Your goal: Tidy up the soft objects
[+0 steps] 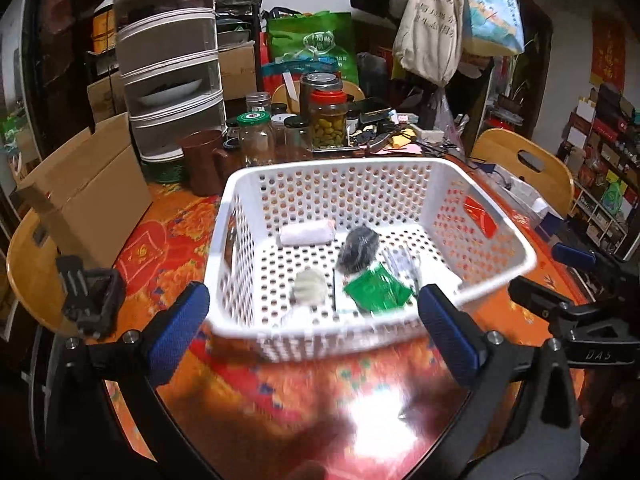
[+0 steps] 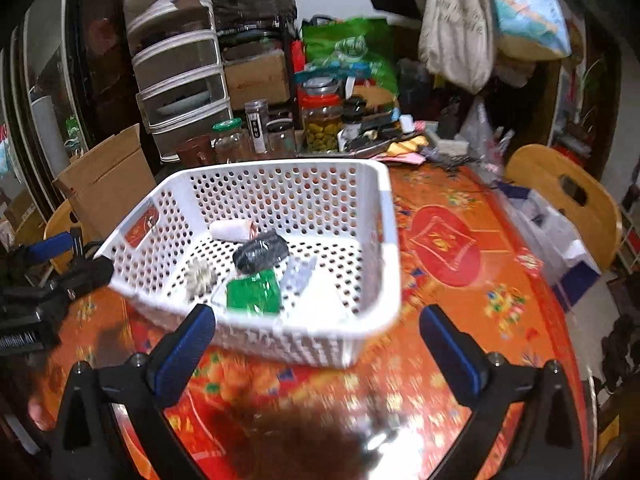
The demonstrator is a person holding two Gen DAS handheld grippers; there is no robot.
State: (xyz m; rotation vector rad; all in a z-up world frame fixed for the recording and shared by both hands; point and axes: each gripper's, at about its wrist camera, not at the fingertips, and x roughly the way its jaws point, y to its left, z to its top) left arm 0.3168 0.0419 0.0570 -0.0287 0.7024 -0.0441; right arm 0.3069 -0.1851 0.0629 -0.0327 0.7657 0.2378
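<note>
Left gripper: black frame with blue pads, hovering over the glossy orange-red patterned surface, jaws spread wide and released, gripping nothing; the near rim of the basket is sitting between them.
Brown cardboard box: lying at the far left of the surface, beside the basket.
White perforated plastic basket: standing on the surface in front of both grippers, just beyond the pads.
Pale ribbed round soft object: lying on the basket floor toward the left front.
White rolled cloth: lying along the back of the basket floor.
Dark grey rolled bundle: resting near the middle, just right of the white roll.
Green foil packet: lying flat at the front, just below the dark bundle, over a white flat item too blurred to identify.
Jars: standing crowded behind the basket, one holding green olives.
Right gripper: same blue-padded build, jaws standing wide apart and released, holding nothing; the basket's near right corner is sitting between the pads.
Wooden chair back: showing at the far right edge of the surface.
</note>
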